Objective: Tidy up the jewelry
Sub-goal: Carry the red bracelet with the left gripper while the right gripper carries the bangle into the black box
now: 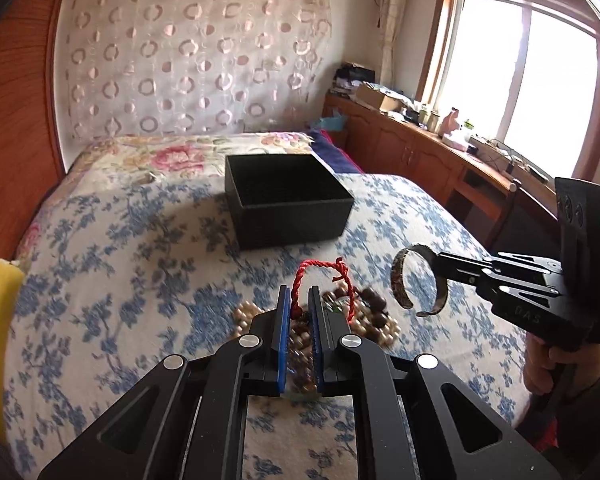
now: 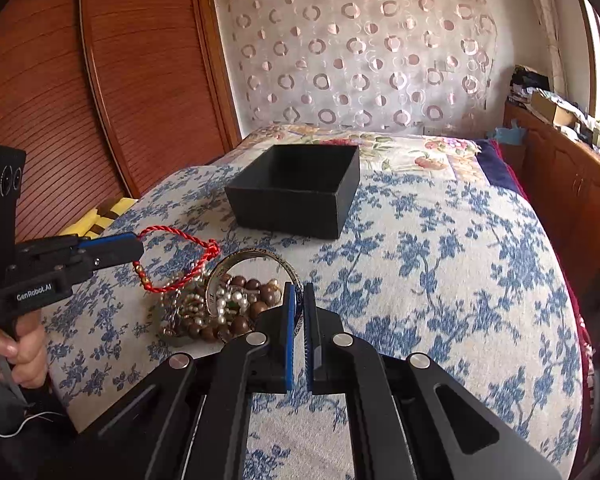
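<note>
My left gripper (image 1: 300, 300) is clenched on a red braided cord (image 1: 312, 276); the cord rises as a loop from between the blue pads (image 1: 285, 332), and in the right wrist view it trails from the fingertips down toward the heap. My right gripper (image 2: 299, 300) is clamped on a metal cuff bangle (image 2: 252, 264), pinching its band edge-on between the pads. From the left wrist view I see the cuff held clear of the bedspread, its open side facing down and to the right.

The remaining jewelry lies in a pile of beads (image 2: 220, 308), brown wooden beads mixed with pearl-like strands, on the blue floral bedspread (image 2: 440, 280) just below and between both grippers. I cannot tell whether the lower end of the red cord touches the pile or is tangled in it; the view there is blurred.

A black open box (image 2: 300, 192) sits on the bedspread beyond the pile, apart from it, top open. Its interior is in shadow, and I can make out nothing inside.

A wooden panel (image 2: 100, 80) stands to the left, a patterned curtain (image 2: 360, 52) behind the bed, and a cluttered wooden counter (image 1: 420, 136) under the window (image 1: 520, 68).
</note>
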A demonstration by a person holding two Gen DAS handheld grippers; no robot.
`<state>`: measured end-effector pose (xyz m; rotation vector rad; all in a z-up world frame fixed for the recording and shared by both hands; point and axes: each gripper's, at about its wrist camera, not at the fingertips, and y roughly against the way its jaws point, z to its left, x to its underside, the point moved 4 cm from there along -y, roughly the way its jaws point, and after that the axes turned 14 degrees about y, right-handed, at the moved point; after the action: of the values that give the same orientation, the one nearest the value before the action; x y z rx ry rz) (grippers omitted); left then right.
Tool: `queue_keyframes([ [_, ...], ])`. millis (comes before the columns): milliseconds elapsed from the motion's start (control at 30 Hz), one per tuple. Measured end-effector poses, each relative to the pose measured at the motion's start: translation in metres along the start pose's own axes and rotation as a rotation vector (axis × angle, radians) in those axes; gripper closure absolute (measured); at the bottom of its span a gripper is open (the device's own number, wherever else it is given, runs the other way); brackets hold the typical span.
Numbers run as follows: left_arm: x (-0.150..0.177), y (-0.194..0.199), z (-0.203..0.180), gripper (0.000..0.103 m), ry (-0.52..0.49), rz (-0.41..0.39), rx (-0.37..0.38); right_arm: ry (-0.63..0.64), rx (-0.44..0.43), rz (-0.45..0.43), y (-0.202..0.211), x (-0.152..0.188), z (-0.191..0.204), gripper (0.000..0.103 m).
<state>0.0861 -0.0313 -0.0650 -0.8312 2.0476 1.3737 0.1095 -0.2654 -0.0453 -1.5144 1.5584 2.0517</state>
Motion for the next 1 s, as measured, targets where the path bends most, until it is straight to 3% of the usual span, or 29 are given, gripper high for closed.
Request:
queue_keyframes([
  [667, -0.059, -0.02, 0.016, 0.095, -0.04, -0.086, -0.072, 0.072, 0.077, 0.008, -0.076, -0.089, -0.042, 0.098],
  [1000, -0.084, -0.038, 0.014, 0.095, -0.054, -0.096, -0.092, 0.083, 0.058, 0.065, -0.119, -0.101, -0.051, 0.097],
])
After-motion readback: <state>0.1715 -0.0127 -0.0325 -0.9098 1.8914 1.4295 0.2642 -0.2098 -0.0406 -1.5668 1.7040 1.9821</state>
